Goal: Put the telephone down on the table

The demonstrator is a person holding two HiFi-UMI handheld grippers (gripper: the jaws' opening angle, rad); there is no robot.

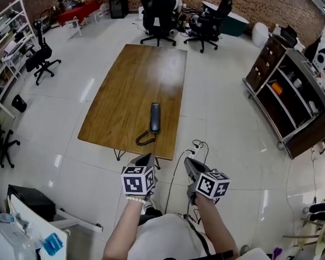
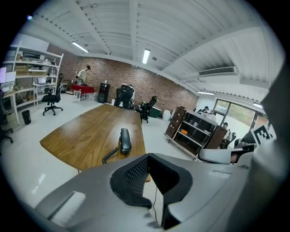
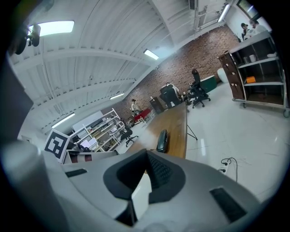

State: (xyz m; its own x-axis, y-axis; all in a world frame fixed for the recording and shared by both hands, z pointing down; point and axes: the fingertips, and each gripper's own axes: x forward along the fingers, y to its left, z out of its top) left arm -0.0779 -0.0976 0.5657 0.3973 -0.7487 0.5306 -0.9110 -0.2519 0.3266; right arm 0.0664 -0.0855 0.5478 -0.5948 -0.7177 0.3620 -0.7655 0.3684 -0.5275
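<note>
The telephone (image 1: 155, 117) lies flat on the worktop (image 1: 131, 81), near its near right corner. Its coiled cord (image 1: 144, 137) curls towards the near edge. Your left tongs (image 1: 146, 158) and right tongs (image 1: 188, 162) hang short of that edge, both with jaws together and nothing in them, so the job looks finished.

The risk is the cord. If you reach in again and snag a loop, you could drag the telephone off the near edge. A loose cable (image 1: 189, 151) also lies on the floor just off that corner and could catch your foot.

There is no container on the worktop. The open shelves (image 1: 288, 96), well to its right, hold small things I cannot make out.
</note>
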